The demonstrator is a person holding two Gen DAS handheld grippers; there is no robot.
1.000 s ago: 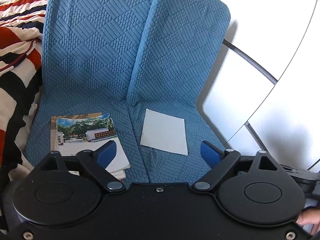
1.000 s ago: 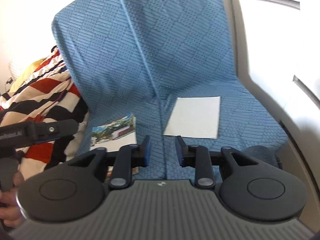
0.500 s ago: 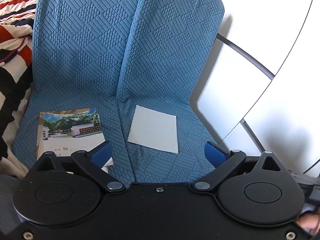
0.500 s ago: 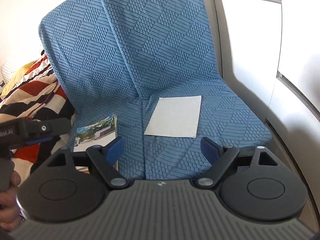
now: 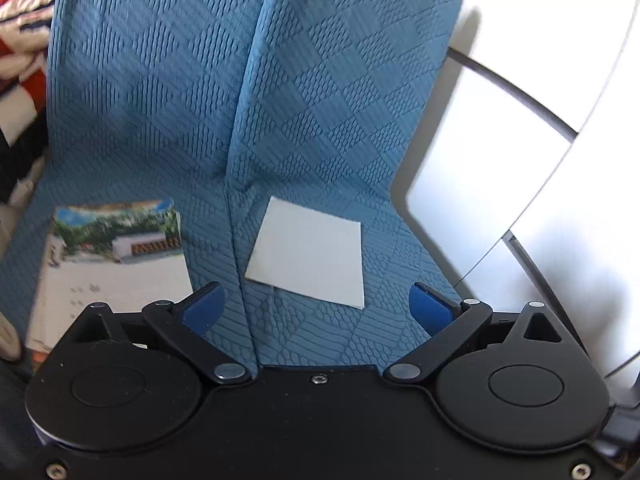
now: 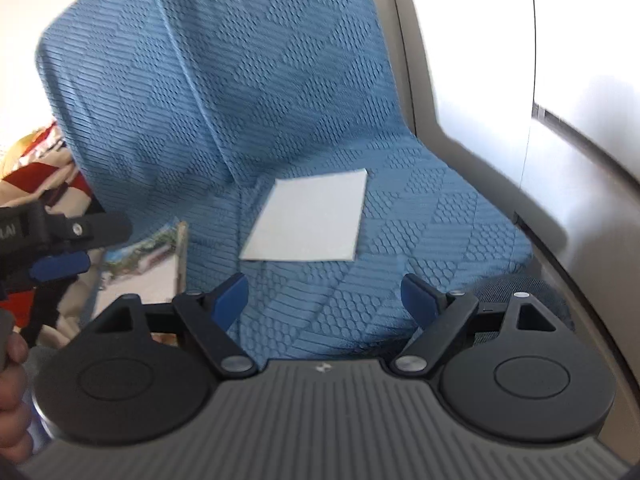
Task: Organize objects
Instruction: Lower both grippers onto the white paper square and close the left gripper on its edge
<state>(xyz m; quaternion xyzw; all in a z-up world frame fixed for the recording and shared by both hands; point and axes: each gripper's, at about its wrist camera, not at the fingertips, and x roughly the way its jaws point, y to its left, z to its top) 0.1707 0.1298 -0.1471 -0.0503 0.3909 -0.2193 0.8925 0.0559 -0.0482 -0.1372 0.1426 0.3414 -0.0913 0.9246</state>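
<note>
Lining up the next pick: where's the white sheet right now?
The white sheet lies flat on the blue seat, just right of its centre seam, ahead of both tongs in both wrist views; the booklet lies left of the seam.

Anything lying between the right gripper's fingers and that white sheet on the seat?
No. In the right wrist view, only bare blue seat cover lies between the open right gripper and the white sheet.
</note>
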